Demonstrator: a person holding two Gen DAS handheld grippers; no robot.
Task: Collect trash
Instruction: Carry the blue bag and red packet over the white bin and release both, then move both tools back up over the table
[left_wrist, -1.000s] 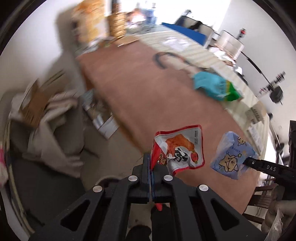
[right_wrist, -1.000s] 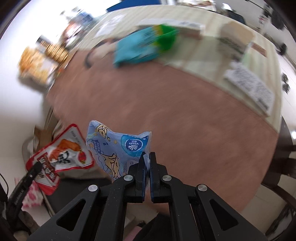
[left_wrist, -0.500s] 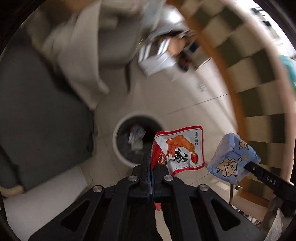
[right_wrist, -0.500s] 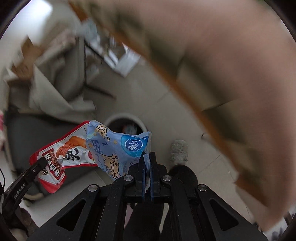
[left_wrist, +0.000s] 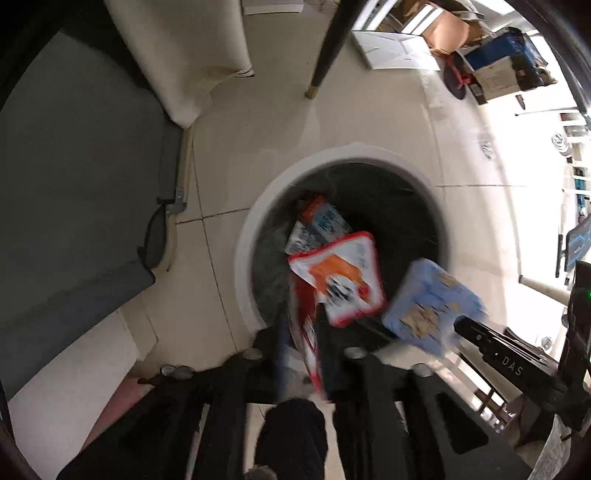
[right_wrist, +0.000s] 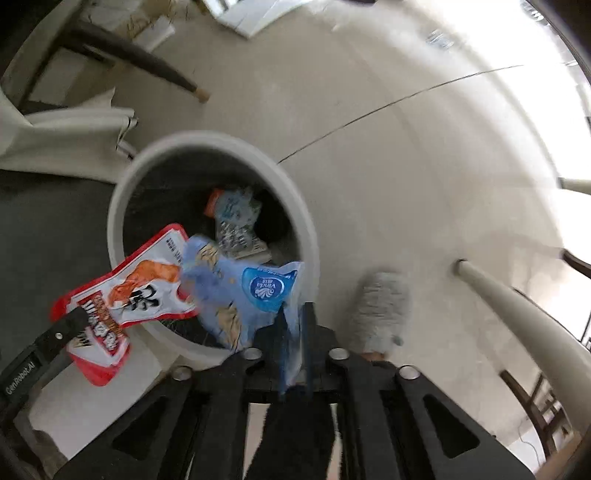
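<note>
A round white trash bin (left_wrist: 247, 243) with a dark liner stands on the floor, with wrappers inside; it also shows in the right wrist view (right_wrist: 306, 225). My left gripper (left_wrist: 301, 332) hangs over its near rim with the fingers parted, and the red snack wrapper (left_wrist: 340, 280) is blurred between them. My right gripper (right_wrist: 293, 332) is over the bin's near rim, its fingers slightly parted, with the blue tissue pack (right_wrist: 240, 291) still between them. The red wrapper (right_wrist: 122, 295) and left fingertip (right_wrist: 70, 325) show to its left.
A grey sofa (left_wrist: 74, 184) with a beige cloth lies left of the bin. A dark chair leg (left_wrist: 328, 48) stands behind it. Boxes (left_wrist: 498, 62) sit at the far right. A grey slipper (right_wrist: 376, 310) is right of the bin, and a cream table leg (right_wrist: 517, 306) beyond.
Both grippers have come down close over the bin. Both pairs of fingers have parted from shut, and the red wrapper and blue pack are blurred, slipping.
</note>
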